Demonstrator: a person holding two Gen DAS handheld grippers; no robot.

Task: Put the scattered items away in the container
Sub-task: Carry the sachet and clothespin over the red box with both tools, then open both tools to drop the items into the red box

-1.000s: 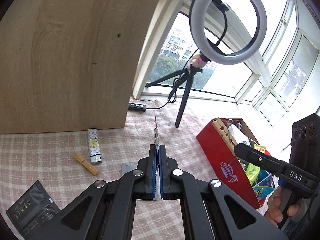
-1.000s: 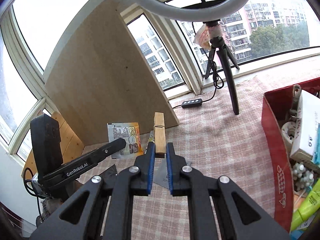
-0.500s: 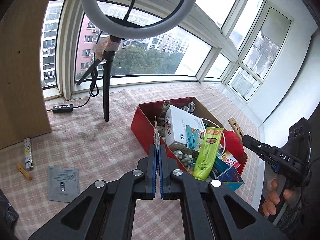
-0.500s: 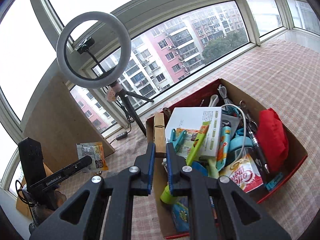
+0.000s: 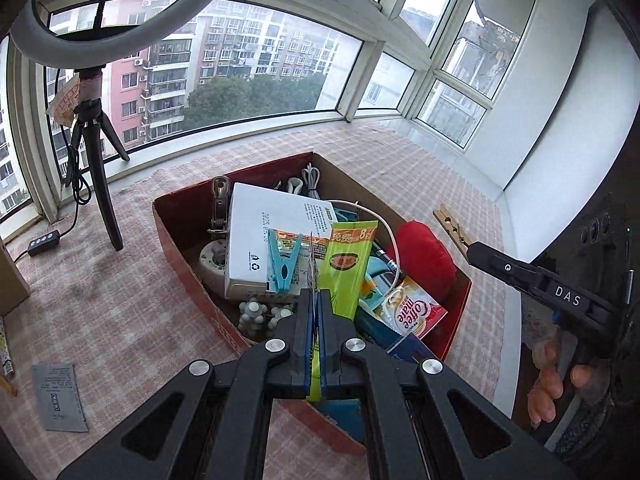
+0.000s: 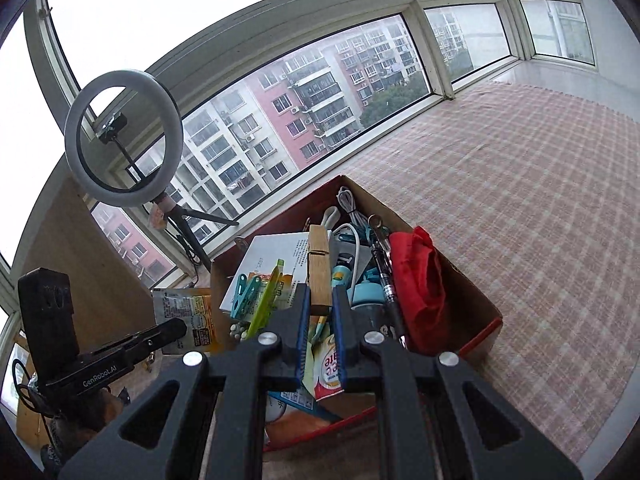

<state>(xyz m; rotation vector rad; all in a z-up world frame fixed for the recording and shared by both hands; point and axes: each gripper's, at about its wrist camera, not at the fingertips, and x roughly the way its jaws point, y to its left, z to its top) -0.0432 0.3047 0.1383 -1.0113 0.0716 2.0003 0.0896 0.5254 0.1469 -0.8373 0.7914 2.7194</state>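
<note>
Both tongs hang over the box (image 5: pixel 188 276), left (image 5: pixel 315 300) clamped on a sachet (image 6: pixel 196 320), right (image 6: pixel 320 304) on a peg (image 6: pixel 319 268); next, part them to drop both in.

Home setting, an enclosed apartment balcony or bay-window nook: curved wall of white-framed windows (image 5: pixel 404 92) ahead of the grippers, with high-rise residential blocks (image 6: pixel 304 116) outside. Pink checked cloth (image 6: pixel 532 200) covers the surface below. Household clutter sits in a red cardboard box (image 5: pixel 188 256) just under the grippers, with a ring light on a tripod (image 6: pixel 124 148) to their left.
</note>
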